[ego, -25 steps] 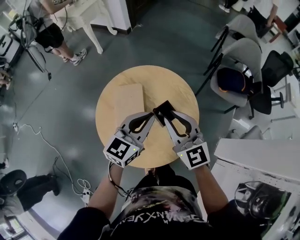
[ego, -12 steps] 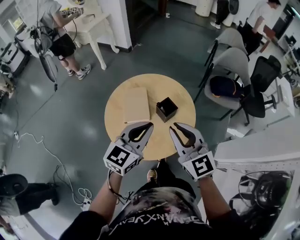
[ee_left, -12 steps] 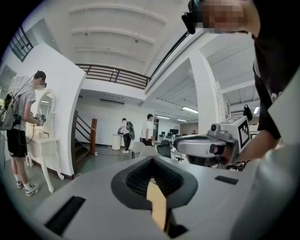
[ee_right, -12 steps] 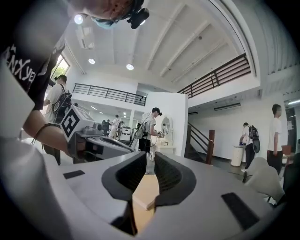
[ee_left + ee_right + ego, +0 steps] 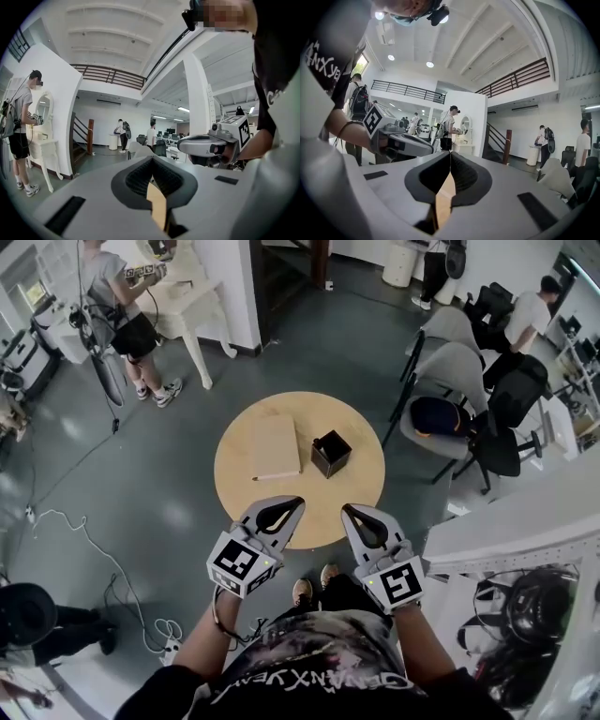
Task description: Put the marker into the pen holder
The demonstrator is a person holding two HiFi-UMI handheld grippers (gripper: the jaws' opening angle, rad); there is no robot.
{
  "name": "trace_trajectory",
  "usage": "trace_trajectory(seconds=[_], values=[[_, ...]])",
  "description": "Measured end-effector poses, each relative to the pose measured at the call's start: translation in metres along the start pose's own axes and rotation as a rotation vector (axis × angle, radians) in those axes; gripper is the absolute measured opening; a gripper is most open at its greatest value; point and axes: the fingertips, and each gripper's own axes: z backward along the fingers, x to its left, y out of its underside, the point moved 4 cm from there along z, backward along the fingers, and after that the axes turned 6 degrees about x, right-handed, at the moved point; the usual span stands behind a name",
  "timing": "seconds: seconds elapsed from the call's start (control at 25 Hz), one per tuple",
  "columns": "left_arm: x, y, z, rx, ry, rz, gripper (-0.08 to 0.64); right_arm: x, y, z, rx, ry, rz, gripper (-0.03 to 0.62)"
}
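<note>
Head view, with both gripper views. The left tool [image 5: 296, 502] and the right tool [image 5: 346, 510] hang side by side over the near rim of the round wooden desk [image 5: 354, 491], touching nothing on it. In the left gripper view the left tool's [image 5: 151, 161] jaws are pressed together with nothing between them; the right gripper view shows the right tool [image 5: 450, 158] likewise pressed together and empty.

On the desk, a tan pad [image 5: 274, 444] lies just beside the black, square pen holder [image 5: 330, 454]. A slender pale stick [image 5: 277, 475], judged to be the marker, lies flat along the pad's near edge, near the holder but apart from it. The holder's inside is too dark and small to read.

On that reading, no step of the task is done. Reaching, grasping, carrying and dropping the marker into the holder all remain.
</note>
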Motion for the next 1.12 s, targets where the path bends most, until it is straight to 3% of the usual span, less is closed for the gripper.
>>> trace_trajectory(seconds=[0.52, 1.12], values=[[-0.005, -0.011, -0.014, 0.016, -0.027, 0.019, 0.02, -0.01, 0.01, 0.006, 0.059, -0.084, -0.034, 0.003], [-0.007, -0.024, -0.035, 0.017, -0.065, 0.017, 0.02, -0.033, 0.001, -0.002, -0.005, -0.119, -0.009, 0.0]])
